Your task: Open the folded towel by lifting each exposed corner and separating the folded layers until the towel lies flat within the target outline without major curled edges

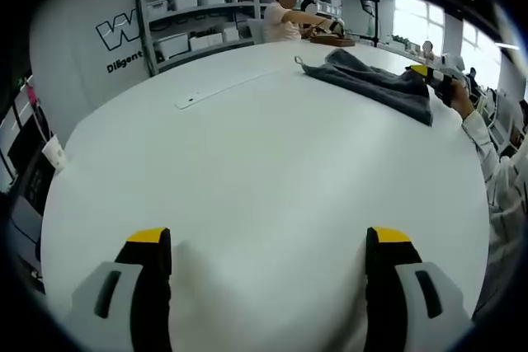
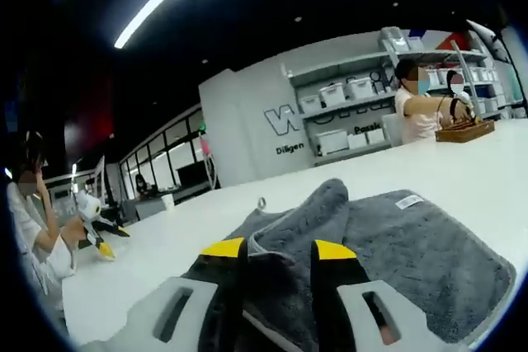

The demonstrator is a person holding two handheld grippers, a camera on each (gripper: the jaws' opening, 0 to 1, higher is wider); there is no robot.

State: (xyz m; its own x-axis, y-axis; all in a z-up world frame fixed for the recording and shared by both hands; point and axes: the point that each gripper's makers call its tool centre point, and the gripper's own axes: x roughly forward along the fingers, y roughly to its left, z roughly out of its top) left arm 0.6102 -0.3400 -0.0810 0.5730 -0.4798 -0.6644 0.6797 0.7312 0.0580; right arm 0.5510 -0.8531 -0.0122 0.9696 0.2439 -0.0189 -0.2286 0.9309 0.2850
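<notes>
Left gripper (image 1: 268,245): jaws stand wide apart over bare white table (image 1: 247,162), nothing between them. The grey towel (image 1: 375,80) lies well ahead of it and to its right, on the far part of the table, with a hanging loop at its near-left corner.

Right gripper (image 2: 280,249): jaws are closed on a raised fold of the towel (image 2: 396,237), grey fabric filling the narrow gap between the yellow tips. The rest of the towel spreads ahead and to the right of the jaws, a white label (image 2: 408,200) showing on its upper layer. Shelving with bins (image 2: 346,92) stands beyond the table.
</notes>
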